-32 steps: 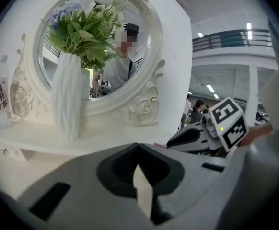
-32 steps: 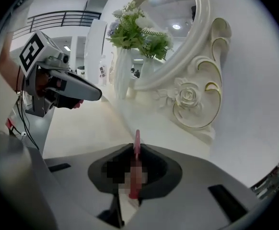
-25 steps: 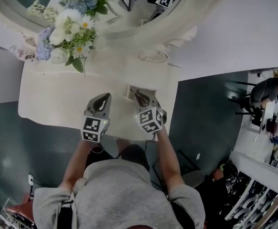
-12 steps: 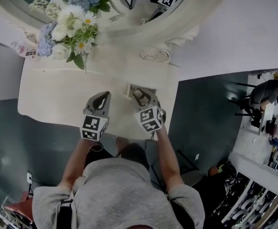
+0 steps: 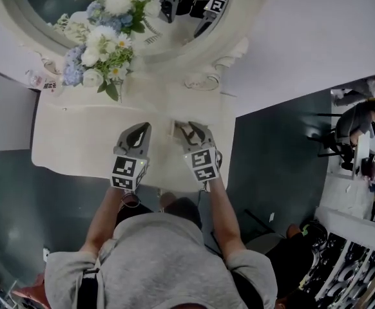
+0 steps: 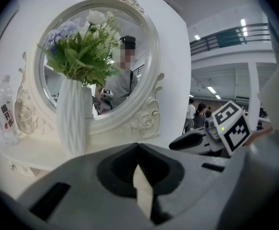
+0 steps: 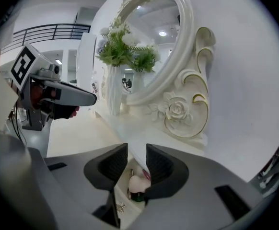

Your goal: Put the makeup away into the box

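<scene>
On the white vanity table (image 5: pixel 78 140) stands a small white box (image 5: pixel 176 128), just under my right gripper (image 5: pixel 189 129). In the right gripper view the right gripper (image 7: pixel 136 152) is open and holds nothing. Below its jaws the box (image 7: pixel 118 195) shows a pink makeup sponge (image 7: pixel 138 181), a green item and a small gold piece inside. My left gripper (image 5: pixel 142 129) hovers over the table to the left of the box. In the left gripper view the left gripper (image 6: pixel 138 146) is shut, tips touching, with nothing seen in it.
A white vase of flowers (image 5: pixel 104 50) and an oval mirror (image 5: pixel 194 31) stand at the table's back, a water bottle (image 5: pixel 42 80) at its back left corner. The table's right edge (image 5: pixel 229 140) drops to dark floor. A person sits at a desk (image 5: pixel 361 127) far right.
The right gripper's jaws stand wider apart than a second ago. Both grippers have lifted a little above the table, staying side by side by the box.
</scene>
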Demonstrator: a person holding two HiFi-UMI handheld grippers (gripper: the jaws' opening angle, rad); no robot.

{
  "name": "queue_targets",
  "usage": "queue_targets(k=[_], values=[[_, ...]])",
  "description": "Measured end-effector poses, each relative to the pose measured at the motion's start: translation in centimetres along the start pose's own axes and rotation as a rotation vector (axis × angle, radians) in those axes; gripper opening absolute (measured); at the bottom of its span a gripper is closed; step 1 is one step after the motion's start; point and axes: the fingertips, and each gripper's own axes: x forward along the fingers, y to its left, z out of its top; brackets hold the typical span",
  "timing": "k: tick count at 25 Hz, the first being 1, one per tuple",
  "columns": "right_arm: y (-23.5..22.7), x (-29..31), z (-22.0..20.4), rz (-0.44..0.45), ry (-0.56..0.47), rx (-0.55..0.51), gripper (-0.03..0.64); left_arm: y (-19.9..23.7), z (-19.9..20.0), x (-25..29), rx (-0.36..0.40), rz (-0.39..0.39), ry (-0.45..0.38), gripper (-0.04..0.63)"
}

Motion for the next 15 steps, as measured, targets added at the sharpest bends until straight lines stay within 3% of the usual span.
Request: queue_targets(k=[8, 15], values=[[-1.0, -4.1, 6.4, -0.105, -0.173, 0.077, 0.124, -0.6, 6.4, -1.5, 0.091, -0.029, -0.101, 0.0], [-1.6, -8.6, 10.0, -0.218, -0.308, 0.105, 0.04, -1.7, 9.9, -3.2, 0.134, -0.051, -0.168, 0.0]])
